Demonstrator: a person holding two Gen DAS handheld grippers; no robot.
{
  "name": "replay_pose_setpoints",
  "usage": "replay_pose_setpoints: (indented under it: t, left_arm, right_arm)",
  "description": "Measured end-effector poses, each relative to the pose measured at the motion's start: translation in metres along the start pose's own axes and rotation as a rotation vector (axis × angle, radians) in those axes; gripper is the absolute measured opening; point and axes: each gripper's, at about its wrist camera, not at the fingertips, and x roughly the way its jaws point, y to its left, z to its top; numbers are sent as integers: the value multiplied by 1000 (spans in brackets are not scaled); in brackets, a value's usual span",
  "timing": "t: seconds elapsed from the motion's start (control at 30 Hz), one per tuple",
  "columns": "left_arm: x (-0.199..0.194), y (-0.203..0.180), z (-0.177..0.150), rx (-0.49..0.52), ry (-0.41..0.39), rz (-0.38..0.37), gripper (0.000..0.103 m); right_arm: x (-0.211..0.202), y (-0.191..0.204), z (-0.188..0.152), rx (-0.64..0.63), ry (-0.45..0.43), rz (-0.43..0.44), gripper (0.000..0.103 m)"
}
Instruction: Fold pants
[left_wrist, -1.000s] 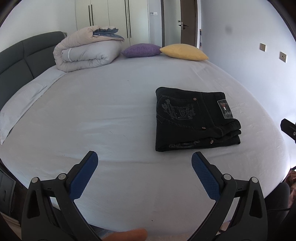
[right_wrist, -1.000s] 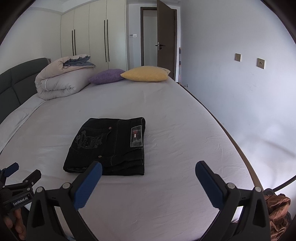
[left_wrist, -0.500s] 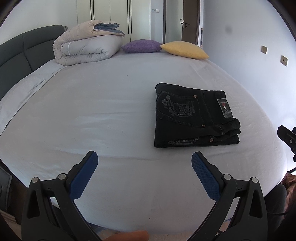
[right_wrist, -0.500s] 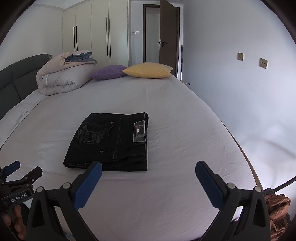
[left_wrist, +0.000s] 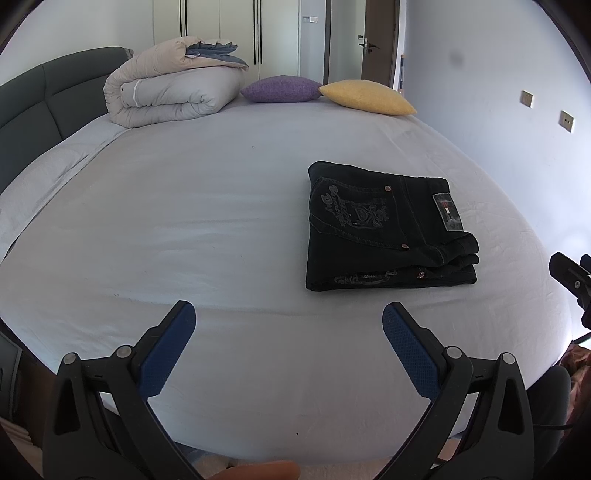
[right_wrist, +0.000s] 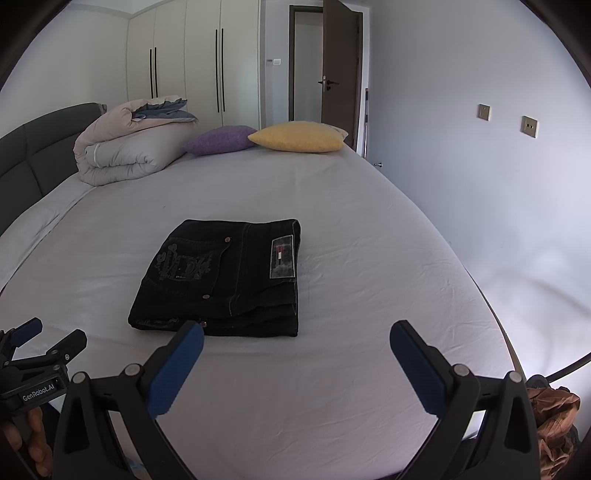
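The black pants (left_wrist: 384, 225) lie folded in a compact rectangle on the bed's white sheet (left_wrist: 207, 221), right of centre; they also show in the right wrist view (right_wrist: 225, 277). My left gripper (left_wrist: 288, 317) is open and empty, held back near the bed's front edge, apart from the pants. My right gripper (right_wrist: 295, 336) is open and empty, just short of the pants' near edge. The left gripper also shows at the left edge of the right wrist view (right_wrist: 48, 343). The right gripper's body shows at the right edge of the left wrist view.
A rolled duvet (left_wrist: 173, 96), a purple pillow (left_wrist: 280, 88) and a yellow pillow (left_wrist: 369, 98) lie at the far end. A dark headboard (left_wrist: 33, 110) runs along the left. A wall (right_wrist: 480, 166) flanks the right side. Brown cloth (right_wrist: 554, 417) lies beside the bed.
Both grippers have tilted and drawn back a little, so the pants sit lower in both views. The pants have not moved and both grippers stay open.
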Motion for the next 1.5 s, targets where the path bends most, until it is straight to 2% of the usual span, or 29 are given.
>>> replay_pose_setpoints:
  t: [1.5]
  left_arm:
    - [3,0,-2,-2,9,-5,103]
  right_arm:
    - [3,2,-5,-3,7,3,103]
